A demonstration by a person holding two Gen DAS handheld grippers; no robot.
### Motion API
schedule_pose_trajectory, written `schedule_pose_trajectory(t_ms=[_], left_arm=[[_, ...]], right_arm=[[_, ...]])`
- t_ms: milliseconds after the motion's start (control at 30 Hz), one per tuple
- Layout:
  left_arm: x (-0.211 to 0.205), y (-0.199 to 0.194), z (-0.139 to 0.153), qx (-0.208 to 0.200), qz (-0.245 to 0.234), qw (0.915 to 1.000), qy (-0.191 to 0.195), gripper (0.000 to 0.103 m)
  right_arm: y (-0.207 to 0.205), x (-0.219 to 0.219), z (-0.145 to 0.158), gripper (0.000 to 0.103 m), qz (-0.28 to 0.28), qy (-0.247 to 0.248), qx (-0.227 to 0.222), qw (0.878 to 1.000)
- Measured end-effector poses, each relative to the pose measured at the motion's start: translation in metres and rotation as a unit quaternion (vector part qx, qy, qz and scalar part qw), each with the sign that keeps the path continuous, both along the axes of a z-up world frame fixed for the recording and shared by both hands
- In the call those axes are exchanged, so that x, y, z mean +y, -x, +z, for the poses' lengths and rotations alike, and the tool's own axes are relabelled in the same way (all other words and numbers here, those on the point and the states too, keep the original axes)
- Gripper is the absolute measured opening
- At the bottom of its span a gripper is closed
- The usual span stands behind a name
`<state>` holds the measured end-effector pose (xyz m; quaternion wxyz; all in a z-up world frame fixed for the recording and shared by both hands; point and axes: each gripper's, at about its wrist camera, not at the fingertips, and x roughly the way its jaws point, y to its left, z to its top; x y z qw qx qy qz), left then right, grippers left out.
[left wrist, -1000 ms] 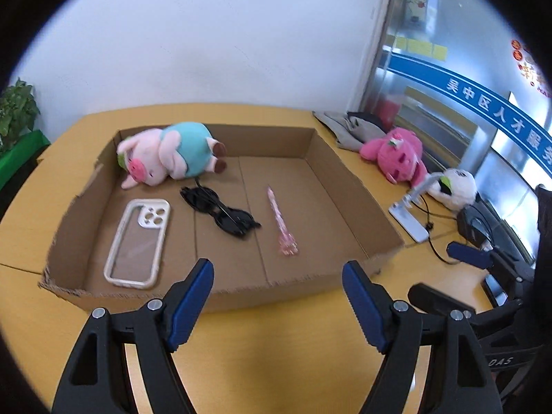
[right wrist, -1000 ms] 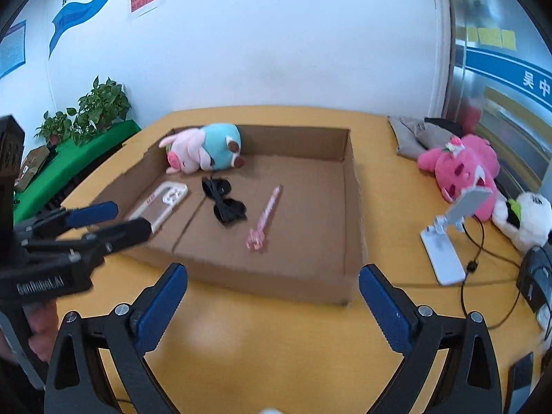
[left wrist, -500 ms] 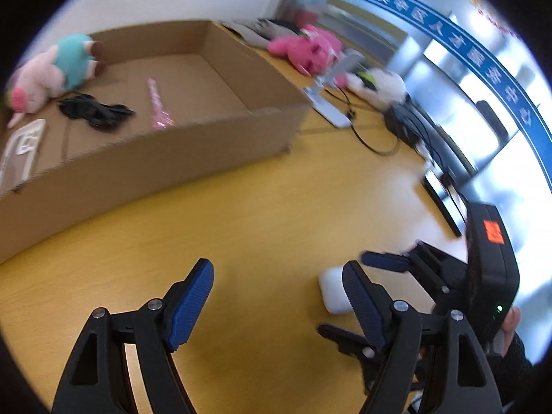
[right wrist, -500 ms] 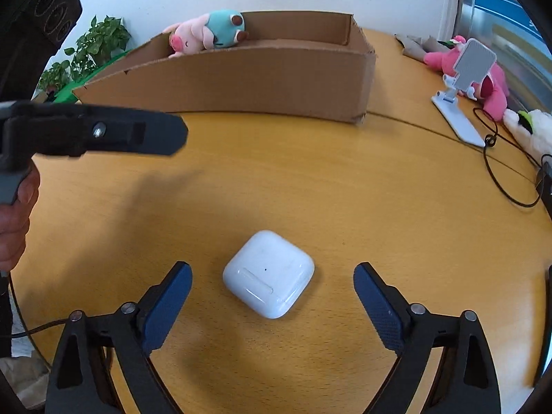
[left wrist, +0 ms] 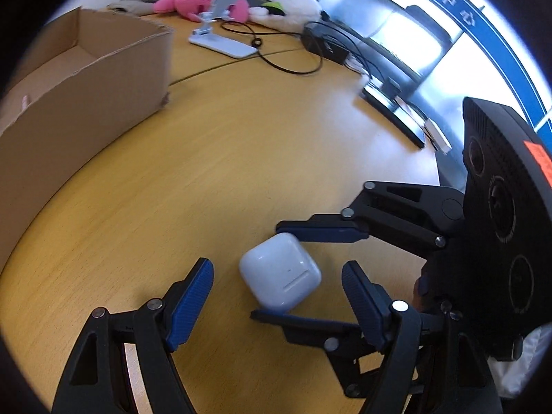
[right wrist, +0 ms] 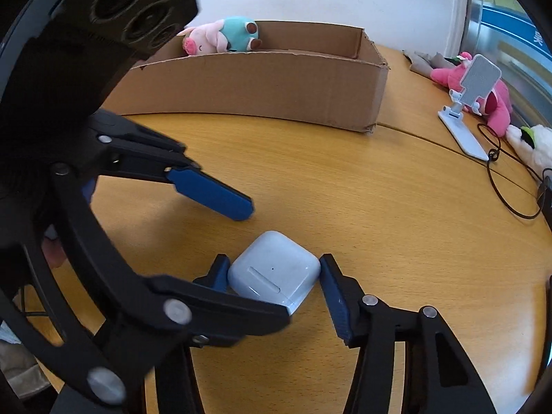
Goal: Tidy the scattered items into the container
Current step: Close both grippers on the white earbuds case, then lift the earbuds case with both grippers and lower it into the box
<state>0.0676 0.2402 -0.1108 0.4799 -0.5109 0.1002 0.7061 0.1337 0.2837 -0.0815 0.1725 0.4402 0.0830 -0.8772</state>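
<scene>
A white earbud case [right wrist: 274, 272] lies on the wooden table in front of the cardboard box [right wrist: 276, 82]. My right gripper [right wrist: 273, 264] is closing, and its blue pads touch the case on both sides. In the left wrist view the case [left wrist: 281, 272] sits between the fingers of my left gripper [left wrist: 277, 268], which stands open with a gap on each side. There the right gripper's fingers [left wrist: 321, 234] cross the case from the right. A pink and teal pig plush [right wrist: 220, 36] lies in the box.
A white phone stand [right wrist: 472, 103], a pink plush [right wrist: 496, 100], a white plush [right wrist: 531, 145] and a black cable [right wrist: 500, 179] lie at the right of the table. A black device [left wrist: 327, 45] sits near the far edge. A hand [right wrist: 51, 252] shows at the left.
The right jaws, wide apart around the case half a second ago, have come in onto its sides. The left gripper swung away from the box and down, and now straddles the case.
</scene>
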Motion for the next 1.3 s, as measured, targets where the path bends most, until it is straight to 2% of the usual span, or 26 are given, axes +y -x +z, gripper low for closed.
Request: schedule_pose_trajectory(t_ms=[67, 133, 233, 300, 500, 633, 933, 1167, 1300], left_arm=[[0.003, 0.0, 0.0, -0.001, -0.01, 1.0, -0.001, 0.074], [0.005, -0.003, 0.0, 0.0, -0.022, 0.9998, -0.003, 0.066], [0.005, -0.006, 0.001, 0.011, -0.025, 0.9996, 0.007, 0.061], [0.002, -0.005, 0.001, 0.015, -0.02, 0.9996, 0.011, 0.049], [-0.003, -0.004, 0.002, 0.02, -0.019, 0.9995, 0.016, 0.049], [-0.012, -0.004, 0.011, 0.023, -0.011, 0.9997, 0.004, 0.049], [-0.036, 0.011, 0.068, 0.079, 0.009, 0.9968, -0.009, 0.049], [-0.055, 0.05, 0.129, 0.13, 0.03, 0.991, -0.011, 0.05], [-0.073, 0.081, 0.153, 0.135, 0.049, 0.9896, -0.012, 0.05]], right_arm=[[-0.001, -0.002, 0.0, 0.057, 0.006, 0.0, 0.003, 1.0], [-0.003, -0.003, -0.001, 0.057, 0.014, 0.003, 0.006, 1.0], [-0.006, -0.007, -0.002, 0.057, 0.024, -0.002, 0.012, 1.0], [-0.007, -0.006, -0.001, 0.056, 0.023, 0.002, 0.014, 1.0], [-0.012, -0.011, -0.001, 0.056, 0.027, 0.003, 0.018, 0.999], [-0.014, -0.013, 0.006, 0.056, 0.026, 0.008, 0.028, 0.999], [0.009, -0.027, 0.053, 0.056, 0.039, 0.001, 0.073, 0.997], [0.048, -0.053, 0.108, 0.056, 0.067, -0.014, 0.123, 0.99], [0.081, -0.069, 0.134, 0.056, 0.085, -0.012, 0.131, 0.988]])
